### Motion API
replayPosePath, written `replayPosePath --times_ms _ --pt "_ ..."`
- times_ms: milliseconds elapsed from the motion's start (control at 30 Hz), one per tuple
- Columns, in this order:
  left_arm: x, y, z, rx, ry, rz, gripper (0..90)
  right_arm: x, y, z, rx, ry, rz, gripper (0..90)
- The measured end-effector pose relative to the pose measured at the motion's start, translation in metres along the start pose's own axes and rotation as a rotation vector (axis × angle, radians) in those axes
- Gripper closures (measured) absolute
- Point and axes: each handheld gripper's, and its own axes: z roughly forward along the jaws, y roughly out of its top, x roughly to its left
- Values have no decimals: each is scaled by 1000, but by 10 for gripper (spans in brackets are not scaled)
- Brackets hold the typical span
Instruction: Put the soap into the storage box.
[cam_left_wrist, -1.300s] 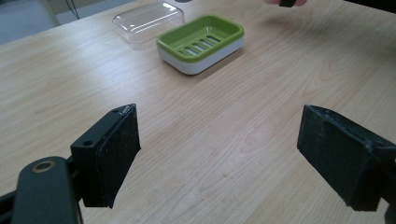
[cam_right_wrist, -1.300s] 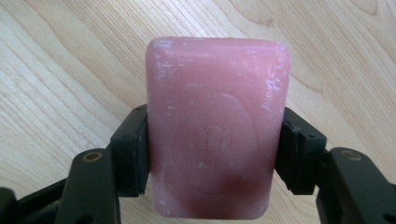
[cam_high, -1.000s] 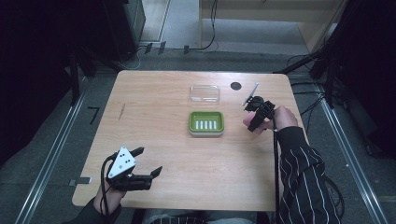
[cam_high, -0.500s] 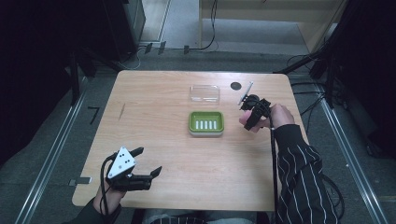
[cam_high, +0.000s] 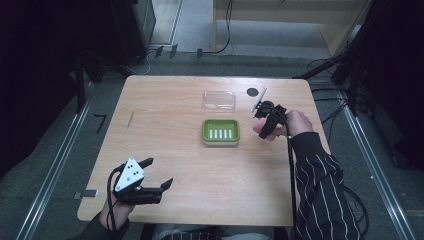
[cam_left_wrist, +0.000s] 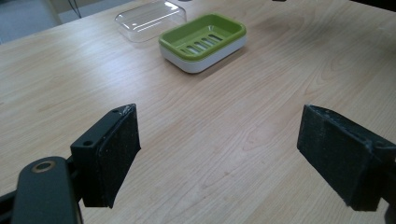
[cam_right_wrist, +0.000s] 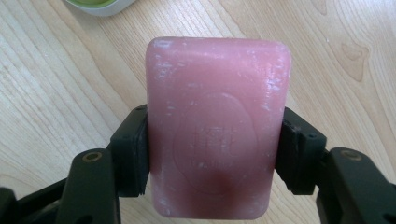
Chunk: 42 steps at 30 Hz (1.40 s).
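A pink soap bar (cam_right_wrist: 215, 126) with a stamped seal is clamped between the jaws of my right gripper (cam_right_wrist: 212, 154). In the high view that gripper (cam_high: 263, 127) hovers just right of the green soap dish (cam_high: 221, 132), and the soap (cam_high: 258, 128) shows as a pink spot at its tip. The dish (cam_left_wrist: 203, 41) has a slotted green tray on a white base and holds nothing. Its clear lid (cam_high: 219, 100) lies behind it on the table. My left gripper (cam_high: 154, 174) rests open near the front left edge, with bare wood between its pads (cam_left_wrist: 114, 151).
A wooden table (cam_high: 165, 125) carries everything. A round black spot (cam_high: 252, 92) and a thin metal rod (cam_high: 258, 99) lie at the back right near the lid (cam_left_wrist: 150, 18). A person's striped sleeve (cam_high: 320, 185) comes in from the lower right.
My right gripper with the soap has drifted left and slightly down toward the green dish. The left gripper has stayed in place.
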Motion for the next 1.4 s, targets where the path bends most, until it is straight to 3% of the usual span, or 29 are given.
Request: replayPosePath --times_ms 700,1400 --pt "0 -3 -5 -1 14 -5 140 13 22 -9 -24 -3 -86 384" --pt "0 -3 -4 3 13 -4 140 22 33 -17 -48 1 -156 385"
